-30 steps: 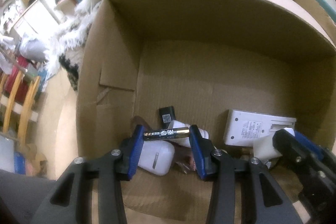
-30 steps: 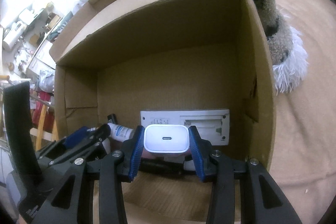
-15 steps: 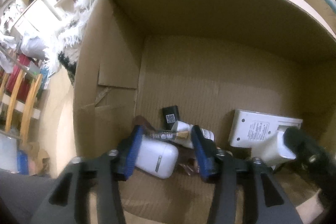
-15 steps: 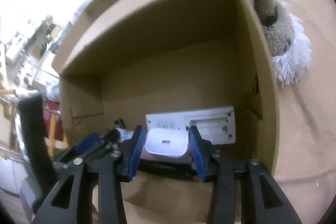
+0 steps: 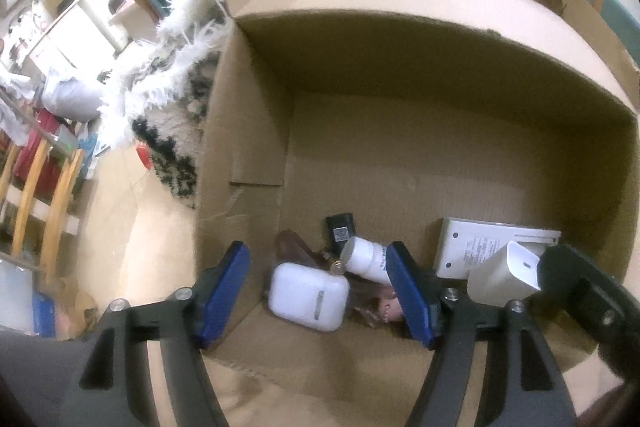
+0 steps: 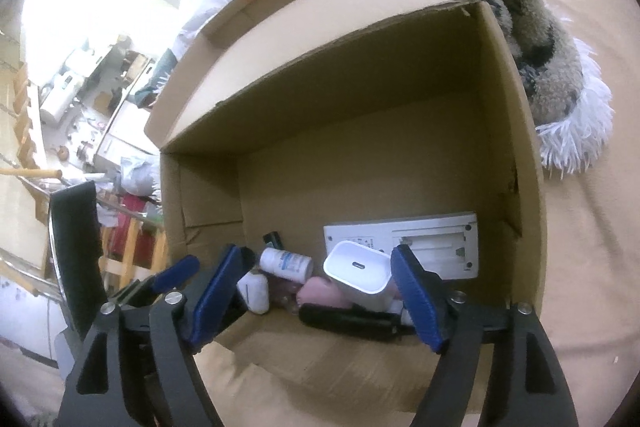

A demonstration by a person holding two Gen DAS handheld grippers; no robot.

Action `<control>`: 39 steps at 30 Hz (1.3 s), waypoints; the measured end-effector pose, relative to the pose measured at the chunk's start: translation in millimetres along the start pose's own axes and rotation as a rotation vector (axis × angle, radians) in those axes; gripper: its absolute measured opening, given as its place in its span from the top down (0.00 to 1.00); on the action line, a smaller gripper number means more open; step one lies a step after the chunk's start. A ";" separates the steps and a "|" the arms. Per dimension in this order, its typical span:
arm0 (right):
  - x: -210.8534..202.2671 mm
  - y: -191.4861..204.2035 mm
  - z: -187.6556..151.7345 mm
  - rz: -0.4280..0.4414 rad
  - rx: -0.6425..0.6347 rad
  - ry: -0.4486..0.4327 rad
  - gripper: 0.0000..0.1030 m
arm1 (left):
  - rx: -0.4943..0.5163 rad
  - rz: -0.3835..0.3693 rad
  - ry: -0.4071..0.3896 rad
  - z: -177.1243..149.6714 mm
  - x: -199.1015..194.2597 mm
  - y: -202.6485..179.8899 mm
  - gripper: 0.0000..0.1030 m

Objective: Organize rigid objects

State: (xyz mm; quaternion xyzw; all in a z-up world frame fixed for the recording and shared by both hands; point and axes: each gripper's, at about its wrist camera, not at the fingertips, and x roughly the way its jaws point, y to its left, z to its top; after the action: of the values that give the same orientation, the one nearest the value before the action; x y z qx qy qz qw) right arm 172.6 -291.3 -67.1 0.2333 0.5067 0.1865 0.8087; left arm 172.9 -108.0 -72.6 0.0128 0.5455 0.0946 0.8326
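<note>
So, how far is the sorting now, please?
Done: earbud case, pill bottle, battery, white flat device and USB charger lie in the cardboard box. In hand: nothing; left gripper and right gripper have just opened. Left: no loose items visible.

box [image 5: 248,131]: earbud case [image 5: 306,297] left | bottle [image 5: 366,259] behind it | charger [image 6: 360,277] on panel device [image 6: 432,243] right

A tan cloth-covered surface [image 6: 580,267] carries an open cardboard box [image 6: 512,147] and a shaggy rug [image 6: 560,99] beside it
</note>
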 end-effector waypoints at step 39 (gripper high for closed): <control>-128.6 78.7 -128.9 -0.428 -0.276 -0.340 0.15 | 0.051 -0.258 -0.359 -114.0 -137.4 109.5 0.11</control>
State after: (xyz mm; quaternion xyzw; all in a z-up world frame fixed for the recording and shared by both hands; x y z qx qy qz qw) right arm -2.9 -271.6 23.0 0.0371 0.3714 0.0374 0.9270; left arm 0.2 -33.4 19.3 -0.0194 0.3877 -0.0304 0.9211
